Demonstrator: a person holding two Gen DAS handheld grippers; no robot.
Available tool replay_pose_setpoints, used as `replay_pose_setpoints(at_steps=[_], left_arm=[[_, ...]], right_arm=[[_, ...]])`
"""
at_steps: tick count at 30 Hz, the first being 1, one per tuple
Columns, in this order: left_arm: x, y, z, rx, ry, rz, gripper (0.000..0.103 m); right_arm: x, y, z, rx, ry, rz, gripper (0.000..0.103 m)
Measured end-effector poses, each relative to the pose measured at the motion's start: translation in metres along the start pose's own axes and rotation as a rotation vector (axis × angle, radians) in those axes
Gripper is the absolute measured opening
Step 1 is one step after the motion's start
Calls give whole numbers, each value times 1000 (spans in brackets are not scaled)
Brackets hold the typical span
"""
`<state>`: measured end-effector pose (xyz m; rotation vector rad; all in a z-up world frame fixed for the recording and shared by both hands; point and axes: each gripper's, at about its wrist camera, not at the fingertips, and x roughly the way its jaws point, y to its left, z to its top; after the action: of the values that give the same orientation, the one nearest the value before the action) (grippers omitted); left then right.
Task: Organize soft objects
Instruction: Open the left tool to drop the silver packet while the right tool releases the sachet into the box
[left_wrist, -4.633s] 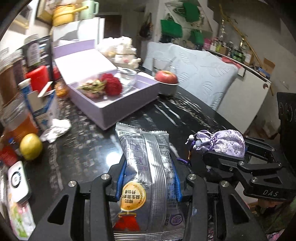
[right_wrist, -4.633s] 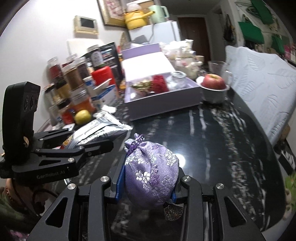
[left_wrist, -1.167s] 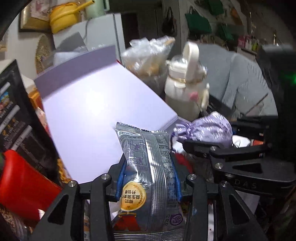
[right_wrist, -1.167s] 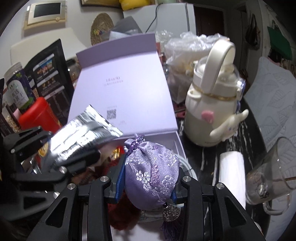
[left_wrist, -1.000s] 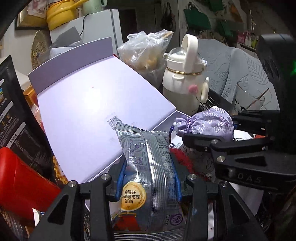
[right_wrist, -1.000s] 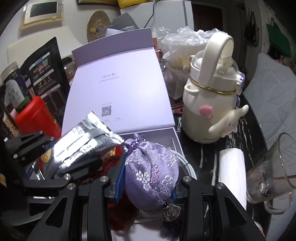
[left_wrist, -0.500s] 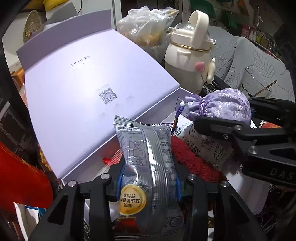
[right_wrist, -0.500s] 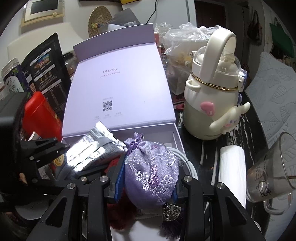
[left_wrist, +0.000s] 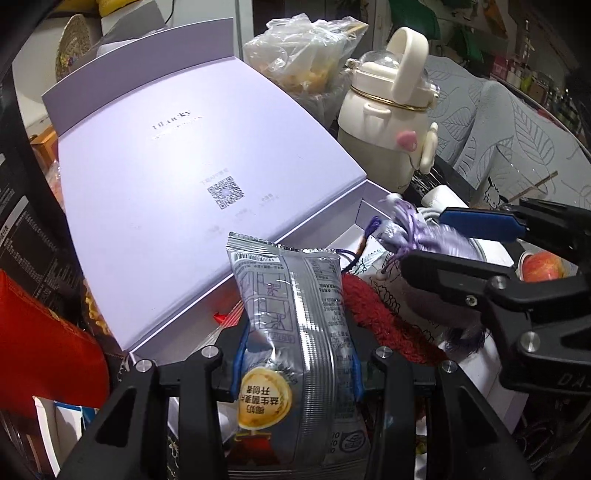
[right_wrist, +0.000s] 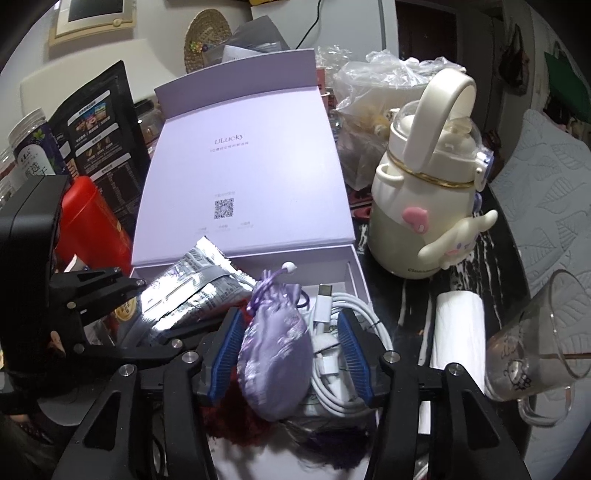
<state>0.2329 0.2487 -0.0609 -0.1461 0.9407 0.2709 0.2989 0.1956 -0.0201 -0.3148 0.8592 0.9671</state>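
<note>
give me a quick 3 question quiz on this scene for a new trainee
1. True or false: the left gripper is clamped on the silver snack packet.
2. What lies between the right gripper's jaws, which have just been opening?
3. Which stands right of the lilac box: A red canister, B cream bottle, C black pouch?

Key: 1 true. 2 the purple pouch, with a clear gap at the right pad. 3 B.

1. The purple pouch (right_wrist: 273, 354) is soft and shiny, with a drawstring and a white bead. It sits over the open purple box (right_wrist: 243, 177), blurry.
2. The silver snack packet (left_wrist: 295, 332) stands upright, just left of the pouch, over the box too.
</note>
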Motion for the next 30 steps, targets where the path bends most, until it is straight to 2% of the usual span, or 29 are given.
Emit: replay_pose_setpoints(at_steps=[8, 10, 12, 14, 17, 23, 30], left_arm=[[-10, 3, 3, -20, -20, 61, 44], [-11, 3, 3, -19, -22, 73, 54], [-14, 1, 3, -14, -36, 91, 73], [-20, 0, 2, 0, -65, 115, 79], [-29, -1, 2, 8, -96, 144, 80], [-40, 7, -2, -36, -103, 116, 80], [-67, 10, -2, -50, -146, 144, 80]], right_arm=[[-7, -5, 0, 1, -17, -27, 56], [-5, -7, 0, 10, -10, -27, 56], [-4, -8, 0, 15, -6, -27, 56], [-5, -8, -1, 14, -6, -29, 56], [-8, -6, -1, 20, -12, -28, 56], [-17, 0, -5, 25, -26, -15, 56], [-37, 14, -6, 5, -57, -15, 56]])
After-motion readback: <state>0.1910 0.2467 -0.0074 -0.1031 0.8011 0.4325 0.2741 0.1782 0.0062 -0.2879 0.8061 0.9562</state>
